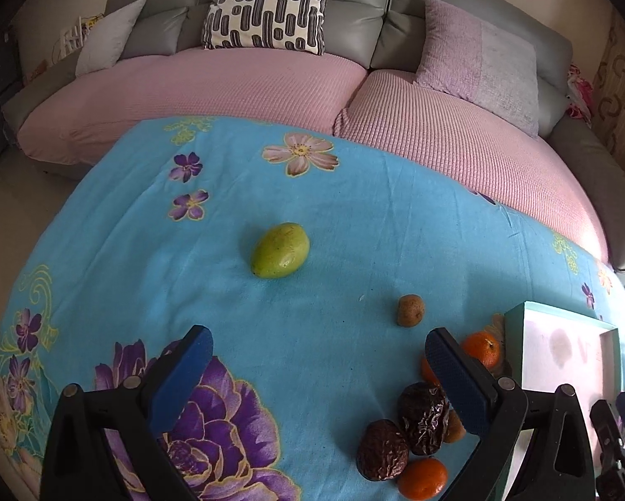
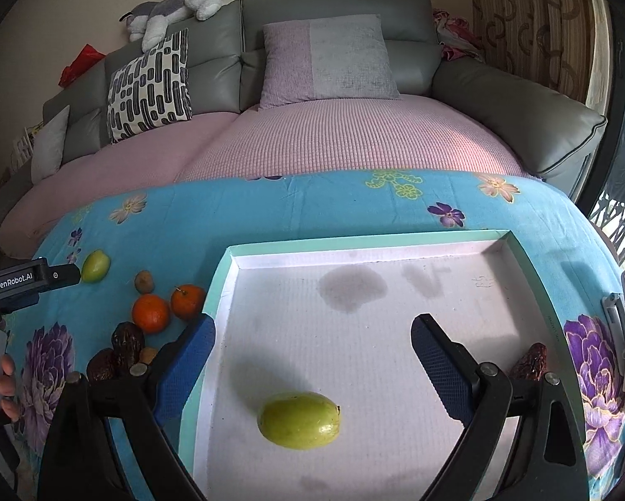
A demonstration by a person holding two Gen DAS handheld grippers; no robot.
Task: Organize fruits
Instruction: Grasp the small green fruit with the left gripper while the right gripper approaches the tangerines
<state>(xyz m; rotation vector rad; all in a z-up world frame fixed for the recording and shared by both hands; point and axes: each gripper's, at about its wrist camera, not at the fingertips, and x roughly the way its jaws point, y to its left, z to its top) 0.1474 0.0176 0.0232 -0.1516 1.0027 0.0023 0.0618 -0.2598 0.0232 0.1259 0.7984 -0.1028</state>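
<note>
We see one green fruit [image 2: 299,420] already lying in the tray [image 2: 417,238], low in the right wrist frame, between our right tongs [image 2: 312,348], which stand apart and empty. The left tongs [image 1: 316,359] are also apart, holding nothing. Still out on the desk [image 1: 354,217]: a second green fruit [image 1: 280,250] at mid-frame, a small brown fruit [image 1: 410,311], tangerines [image 1: 483,348] and what look like dried dates [image 1: 423,417] lower right. The left tool reads "GenRobot.AI" [image 2: 13,284].

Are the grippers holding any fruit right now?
No. The left gripper and right gripper are both open and empty; the green fruit lies loose in the tray.
</note>
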